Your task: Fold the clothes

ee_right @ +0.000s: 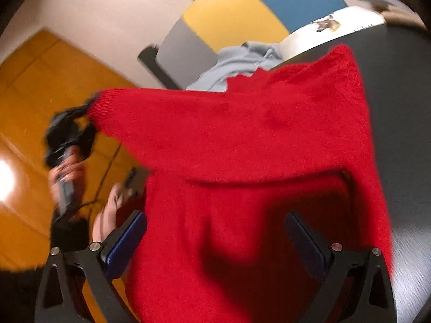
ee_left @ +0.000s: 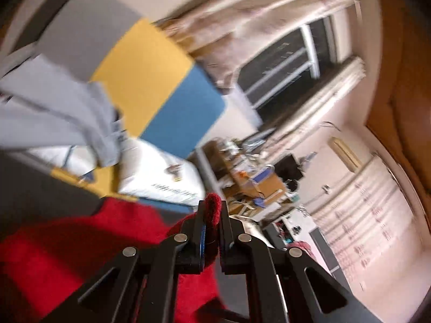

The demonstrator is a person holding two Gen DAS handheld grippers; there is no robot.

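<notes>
In the right wrist view a fluffy red sweater (ee_right: 242,140) lies spread over a dark table (ee_right: 404,134), one sleeve stretched out to the left and lifted. My left gripper (ee_right: 89,107), held by a hand (ee_right: 67,172), is shut on that sleeve's cuff. In the left wrist view the cuff (ee_left: 213,210) shows pinched between the left gripper's (ee_left: 212,226) fingers, and the rest of the sweater (ee_left: 67,247) hangs below left. My right gripper (ee_right: 215,242) is open wide, its blue-padded fingers (ee_right: 126,239) on either side of the sweater's body without clamping it.
A pale blue-grey garment (ee_right: 237,64) lies crumpled behind the sweater, beside a white box (ee_right: 336,27). Grey, yellow and blue panels (ee_right: 234,16) stand behind the table. An orange-brown floor (ee_right: 40,94) lies off the table's left. Cluttered shelves (ee_left: 250,177) and a window (ee_left: 285,62) are farther away.
</notes>
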